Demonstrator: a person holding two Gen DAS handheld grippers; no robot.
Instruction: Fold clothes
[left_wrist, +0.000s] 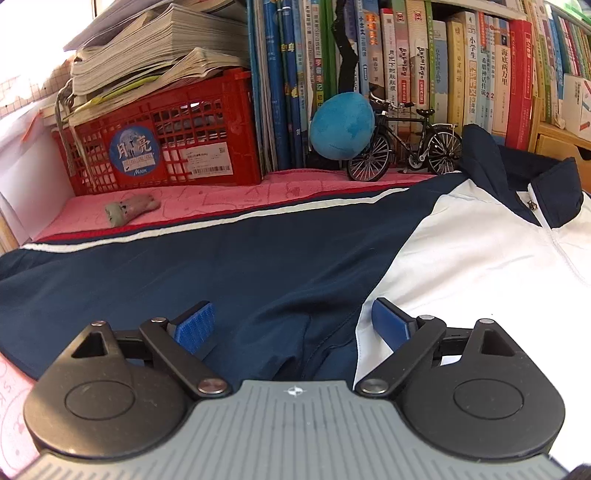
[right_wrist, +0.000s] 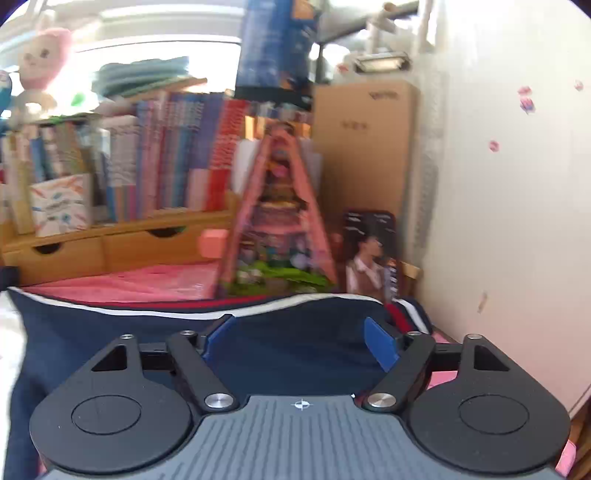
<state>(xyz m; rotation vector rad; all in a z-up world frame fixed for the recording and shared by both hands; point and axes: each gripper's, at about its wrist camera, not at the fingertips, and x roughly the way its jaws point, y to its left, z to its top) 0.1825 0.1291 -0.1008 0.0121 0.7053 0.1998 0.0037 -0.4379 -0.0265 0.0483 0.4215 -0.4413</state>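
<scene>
Both grippers are hovering low over the jacket (left_wrist: 258, 266), jaws spread wide and gripping nothing. Beneath the left gripper (left_wrist: 295, 325) navy cloth is bunching into a small ridge at the seam with the white panel (left_wrist: 480, 251); the right gripper (right_wrist: 301, 343) is hanging over the other sleeve (right_wrist: 295, 332), whose red-and-white cuff (right_wrist: 402, 314) is lying close to the wall (right_wrist: 498, 184).

Spread across a pink mat (left_wrist: 221, 192) on the counter, the jacket is lying flat, collar (left_wrist: 517, 166) up against the books (left_wrist: 406, 74). The slick fabric is likely to slide out of a shallow pinch, and a pinch at the ridge could catch two layers, dragging the body askew. A sleeve swung wide could be knocking over the bicycle model (left_wrist: 404, 147), the blue ball (left_wrist: 341, 125) or the pink toy house (right_wrist: 277, 221) standing just behind. A red crate (left_wrist: 162, 144) of papers and a cardboard box (right_wrist: 365, 147) are crowding the back. The right view is blurring, so its finer details are staying uncertain.
</scene>
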